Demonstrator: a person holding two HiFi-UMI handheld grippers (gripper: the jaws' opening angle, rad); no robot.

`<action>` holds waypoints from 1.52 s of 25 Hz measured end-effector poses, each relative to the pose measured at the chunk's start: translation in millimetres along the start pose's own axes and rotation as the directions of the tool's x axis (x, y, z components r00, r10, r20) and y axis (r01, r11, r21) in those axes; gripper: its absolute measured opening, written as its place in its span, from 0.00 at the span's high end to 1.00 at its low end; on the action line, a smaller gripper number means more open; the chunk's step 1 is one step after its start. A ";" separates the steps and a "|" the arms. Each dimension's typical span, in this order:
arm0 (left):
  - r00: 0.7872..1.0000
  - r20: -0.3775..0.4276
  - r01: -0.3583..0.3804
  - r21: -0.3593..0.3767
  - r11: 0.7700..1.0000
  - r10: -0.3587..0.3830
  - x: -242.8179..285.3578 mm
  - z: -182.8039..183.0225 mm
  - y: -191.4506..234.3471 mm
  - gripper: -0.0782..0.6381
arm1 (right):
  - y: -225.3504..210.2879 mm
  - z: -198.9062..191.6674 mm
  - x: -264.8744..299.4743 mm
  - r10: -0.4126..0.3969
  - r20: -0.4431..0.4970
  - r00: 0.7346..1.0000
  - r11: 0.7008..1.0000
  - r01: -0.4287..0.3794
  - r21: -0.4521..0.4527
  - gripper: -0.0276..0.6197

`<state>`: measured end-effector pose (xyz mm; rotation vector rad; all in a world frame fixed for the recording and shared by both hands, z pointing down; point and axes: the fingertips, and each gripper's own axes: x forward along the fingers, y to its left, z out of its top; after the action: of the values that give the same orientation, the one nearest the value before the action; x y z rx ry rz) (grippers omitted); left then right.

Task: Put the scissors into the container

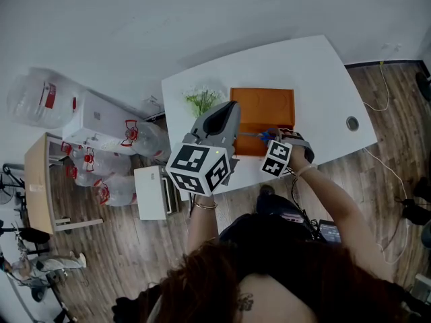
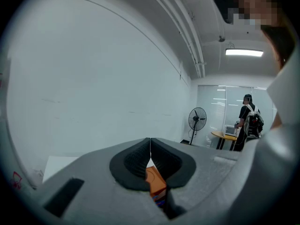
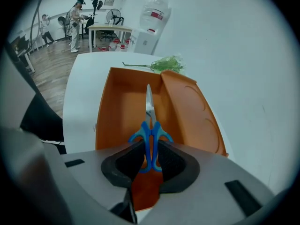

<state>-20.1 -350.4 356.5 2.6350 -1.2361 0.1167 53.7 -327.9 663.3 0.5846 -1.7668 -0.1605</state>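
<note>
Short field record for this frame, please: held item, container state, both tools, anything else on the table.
held item: scissors, blue handles, blades pointing forward over the container
container: orange container, lid open
right tool: shut on the scissors' handles
left tool: jaws together, nothing held
also on white table: green sprig beyond the container

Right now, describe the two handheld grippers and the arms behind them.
The left gripper and right gripper are both smooth grey shells with black ribbed pads. Each carries a cube of black-and-white square markers. The arms are sleeveless; a thin bracelet circles the left wrist.
</note>
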 end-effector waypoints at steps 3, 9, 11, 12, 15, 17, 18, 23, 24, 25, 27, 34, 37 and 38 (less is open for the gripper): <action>1.000 -0.004 -0.006 -0.002 1.000 0.006 0.6 -0.6 2.7 0.87 | 2.6 -2.1 8.3 0.037 -0.036 0.999 0.999 -0.037 0.002 0.83; 1.000 -0.010 -0.019 -0.009 1.000 0.019 -2.8 -3.2 7.2 0.87 | 7.6 -6.3 18.5 0.072 -0.082 0.994 0.997 -0.072 0.004 0.83; 1.000 -0.010 -0.027 -0.010 1.000 0.027 -4.7 -2.5 9.2 0.87 | 8.0 -6.4 19.2 0.078 -0.091 0.993 0.997 -0.078 -0.001 0.82; 0.999 -0.010 -0.030 -0.010 0.999 0.030 -5.3 -2.2 10.0 0.87 | 7.7 -6.5 19.3 0.080 -0.095 0.992 0.997 -0.080 0.001 0.82; 0.999 -0.013 -0.035 -0.014 0.999 0.035 -6.5 -3.2 11.8 0.87 | 7.4 -6.6 19.6 0.091 -0.105 0.990 0.996 -0.091 0.008 0.82; 0.999 -0.015 -0.036 -0.016 0.999 0.036 -6.8 -4.6 12.3 0.87 | 7.5 -6.8 19.7 0.094 -0.109 0.990 0.996 -0.094 0.002 0.82; 0.999 -0.017 -0.036 -0.017 0.999 0.036 -6.6 -5.1 12.2 0.87 | 7.1 -7.0 19.7 0.093 -0.111 0.990 0.996 -0.094 -0.003 0.81; 0.999 -0.017 -0.031 -0.016 0.999 0.031 -6.8 -4.9 11.2 0.87 | 2.3 -7.4 18.7 0.088 -0.101 0.991 0.996 -0.086 0.020 0.77; 0.999 -0.018 -0.030 -0.014 0.999 0.030 -7.3 -4.6 11.0 0.87 | 1.3 -6.6 17.1 0.084 -0.093 0.992 0.996 -0.081 0.029 0.76; 0.999 -0.018 -0.030 -0.013 0.999 0.030 -7.8 -4.3 10.9 0.87 | 0.4 -5.2 15.0 0.079 -0.083 0.993 0.996 -0.076 0.040 0.76; 0.999 -0.017 -0.028 -0.009 1.000 0.028 -8.5 -3.3 10.4 0.87 | -1.7 -1.6 9.6 0.070 -0.056 0.996 0.995 -0.066 0.070 0.77; 1.000 -0.010 -0.015 0.002 1.000 0.015 -12.3 -1.8 6.5 0.87 | -21.4 13.0 -20.4 0.002 0.058 0.998 0.972 -0.015 0.235 0.79; 1.000 -0.007 -0.006 0.007 1.000 0.006 -16.5 0.4 2.7 0.87 | -30.6 18.1 -37.1 -0.044 0.100 0.994 0.948 0.009 0.319 0.81; 1.000 -0.004 -0.002 0.009 1.000 0.002 -18.0 1.6 1.2 0.87 | -33.2 19.6 -42.2 -0.059 0.112 0.992 0.940 0.017 0.342 0.82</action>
<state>-32.6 -338.0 352.1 2.6400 -1.2400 0.1283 52.3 -340.8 607.6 0.8749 -1.9173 0.0888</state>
